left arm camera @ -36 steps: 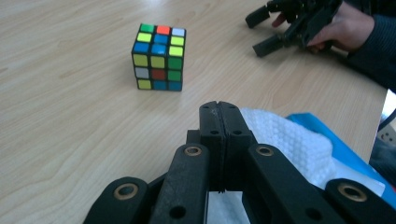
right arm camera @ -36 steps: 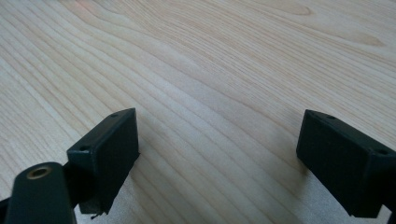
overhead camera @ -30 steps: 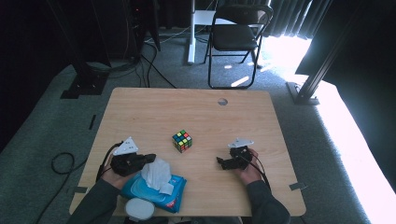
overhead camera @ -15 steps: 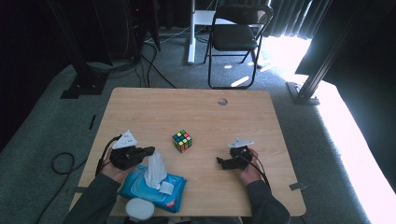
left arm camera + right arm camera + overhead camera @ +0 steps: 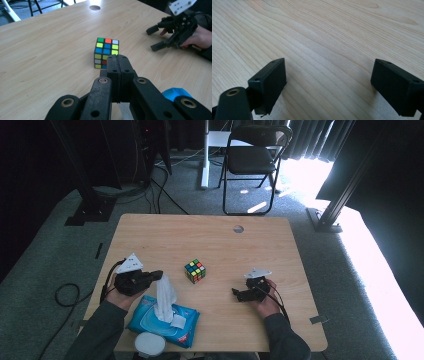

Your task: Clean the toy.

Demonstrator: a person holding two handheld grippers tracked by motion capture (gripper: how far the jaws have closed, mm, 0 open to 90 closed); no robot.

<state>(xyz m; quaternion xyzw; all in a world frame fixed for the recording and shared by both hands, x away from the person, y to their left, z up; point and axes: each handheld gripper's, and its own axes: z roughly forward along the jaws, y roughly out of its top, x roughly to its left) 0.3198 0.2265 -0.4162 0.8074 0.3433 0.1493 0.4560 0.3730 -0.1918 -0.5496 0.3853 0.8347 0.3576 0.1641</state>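
Note:
My left gripper (image 5: 157,275) is shut on a white wipe (image 5: 164,296) that stands pulled up out of a blue wipes pack (image 5: 148,323) at the table's front left. In the left gripper view its jaws (image 5: 117,63) are pressed together, with a strip of the wipe (image 5: 123,110) below them and a corner of the pack (image 5: 176,92) at lower right. A colourful puzzle cube (image 5: 195,271) (image 5: 106,52) sits mid-table, just beyond the left jaws. My right gripper (image 5: 240,294) (image 5: 156,37) (image 5: 327,83) rests low at front right, open, with bare wood between its fingers.
The wooden table (image 5: 200,236) has a round cable hole (image 5: 238,228) (image 5: 95,7) near its far edge. A white round lid (image 5: 150,345) lies at the front edge beside the pack. A folding chair (image 5: 252,156) stands beyond the table.
My left gripper has risen a little, drawing the white wipe higher out of the blue pack. The right gripper and the cube have stayed in place.

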